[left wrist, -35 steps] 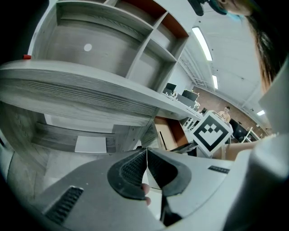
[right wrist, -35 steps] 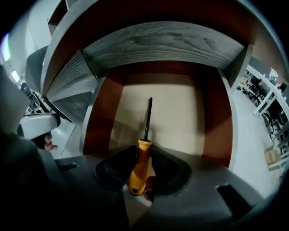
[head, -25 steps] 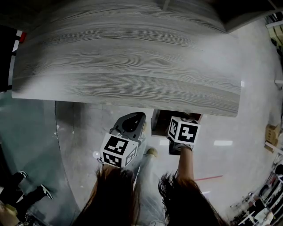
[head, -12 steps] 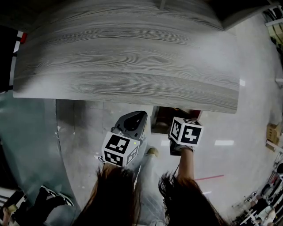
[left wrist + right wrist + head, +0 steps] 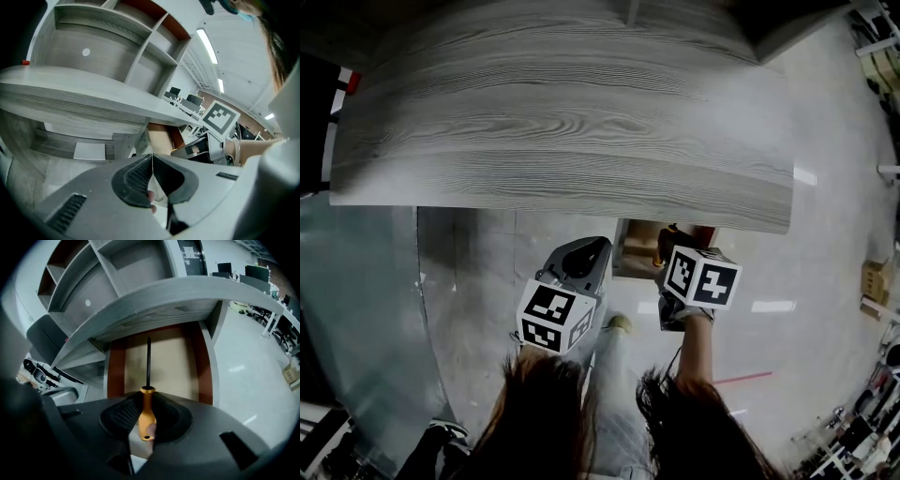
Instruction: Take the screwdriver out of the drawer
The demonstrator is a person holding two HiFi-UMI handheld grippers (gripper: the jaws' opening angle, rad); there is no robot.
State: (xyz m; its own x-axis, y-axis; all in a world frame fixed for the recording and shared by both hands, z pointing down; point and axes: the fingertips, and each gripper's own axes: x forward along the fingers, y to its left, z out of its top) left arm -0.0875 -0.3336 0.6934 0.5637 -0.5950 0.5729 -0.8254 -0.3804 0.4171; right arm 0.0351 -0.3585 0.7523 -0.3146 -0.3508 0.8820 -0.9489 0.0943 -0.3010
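Right claw [image 5: 673, 251] reaches to the front of the open drawer [image 5: 637, 253], which juts from under the grey wood-grain table [image 5: 562, 122]; in the head view its jaws can't be read. The left claw [image 5: 584, 251] hangs just left of the drawer, touching nothing.

In the left gripper view the left claw [image 5: 152, 159] has its ribbed pads pressed together with nothing between them — idle, beside the drawer [image 5: 159, 138].

The right gripper view settles it: the right claw [image 5: 146, 417] is clamped on the orange handle of the screwdriver [image 5: 147, 399], and the dark shaft points straight ahead over the drawer's pale floor, between its red-brown side walls [image 5: 116, 373].

By my reading the tool is light and stiff, its smooth handle a little slippery. The pads sit at the handle's narrow waist — a sound place to hold, though the long shaft could swing and catch the table's underside if the grip eases.
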